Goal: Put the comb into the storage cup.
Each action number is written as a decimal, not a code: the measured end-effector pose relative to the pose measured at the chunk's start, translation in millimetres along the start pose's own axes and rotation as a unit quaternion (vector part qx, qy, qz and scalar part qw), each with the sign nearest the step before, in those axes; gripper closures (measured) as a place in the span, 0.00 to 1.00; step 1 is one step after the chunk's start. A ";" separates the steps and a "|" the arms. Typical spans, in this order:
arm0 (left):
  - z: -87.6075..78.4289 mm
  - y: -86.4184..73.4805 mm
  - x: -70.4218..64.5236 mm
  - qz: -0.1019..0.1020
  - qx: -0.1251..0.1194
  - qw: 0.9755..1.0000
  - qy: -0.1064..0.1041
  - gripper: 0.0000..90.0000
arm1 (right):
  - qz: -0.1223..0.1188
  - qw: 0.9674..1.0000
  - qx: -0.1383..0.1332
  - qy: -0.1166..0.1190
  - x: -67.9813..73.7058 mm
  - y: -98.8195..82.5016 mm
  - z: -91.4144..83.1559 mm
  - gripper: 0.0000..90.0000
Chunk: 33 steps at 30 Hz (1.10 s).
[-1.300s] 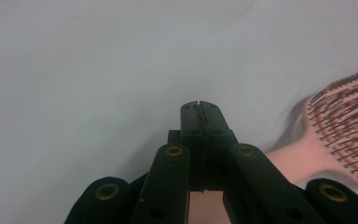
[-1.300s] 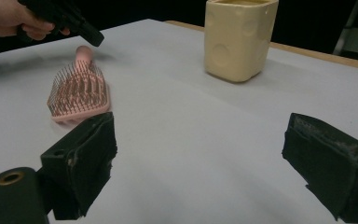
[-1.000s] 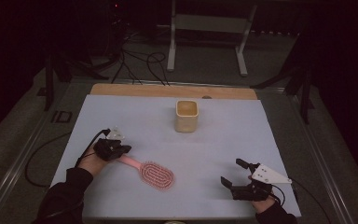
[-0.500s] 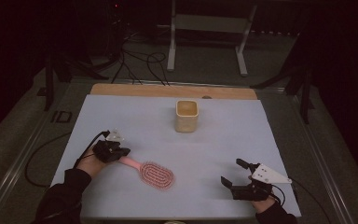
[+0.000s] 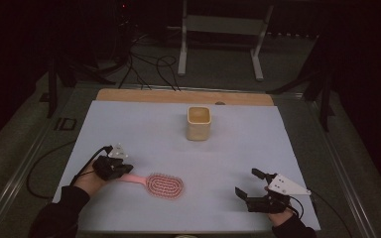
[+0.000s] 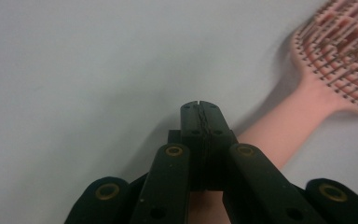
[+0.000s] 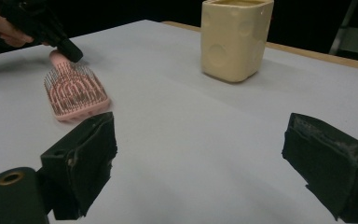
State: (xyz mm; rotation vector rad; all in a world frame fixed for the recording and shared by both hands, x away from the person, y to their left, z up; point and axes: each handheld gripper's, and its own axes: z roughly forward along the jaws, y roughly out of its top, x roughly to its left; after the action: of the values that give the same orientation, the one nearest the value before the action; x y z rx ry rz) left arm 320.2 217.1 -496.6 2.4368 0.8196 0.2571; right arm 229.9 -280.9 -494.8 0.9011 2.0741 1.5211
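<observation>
the left tool has its jaws pressed together, and in the left gripper view they meet tip to tip with the pink handle running beneath and beside them, so it is hard to say whether they pinch the handle or only rest on it. the pink hairbrush lies flat on the bench, bristles up, near the front edge, its head pointing toward the middle. the step in hand looks like taking hold of the brush by its handle; a lift would need a sure bite on the handle first, since the closed tips suggest the hold may not be made.

the right tool sits at the front right with its jaws spread wide and nothing between them, well apart from the brush. a cream cup stands upright toward the back of the bench, well apart from both tools. if the brush is bound for it, the path across the pale sheet is open, though the cup's narrow mouth would call for tipping the brush upright.
</observation>
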 end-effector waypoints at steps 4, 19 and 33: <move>-2.4 -4.3 -4.9 0.001 0.003 1.000 -0.004 1.00 | 0.000 1.000 -0.002 -0.001 -0.4 0.5 -0.7 0.10; -16.0 -23.8 -33.3 0.000 0.019 1.000 -0.012 1.00 | 0.001 1.000 -0.001 0.000 0.5 0.6 -0.4 0.10; -24.9 -33.3 -53.4 -0.003 0.031 0.999 -0.023 1.00 | 0.001 1.000 0.000 0.000 1.3 0.9 -0.3 0.11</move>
State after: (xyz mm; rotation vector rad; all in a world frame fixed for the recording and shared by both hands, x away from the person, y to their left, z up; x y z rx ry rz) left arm 252.5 217.8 -494.7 2.4882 0.8259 0.1750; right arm 229.1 -280.0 -493.8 0.9024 2.0736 1.5224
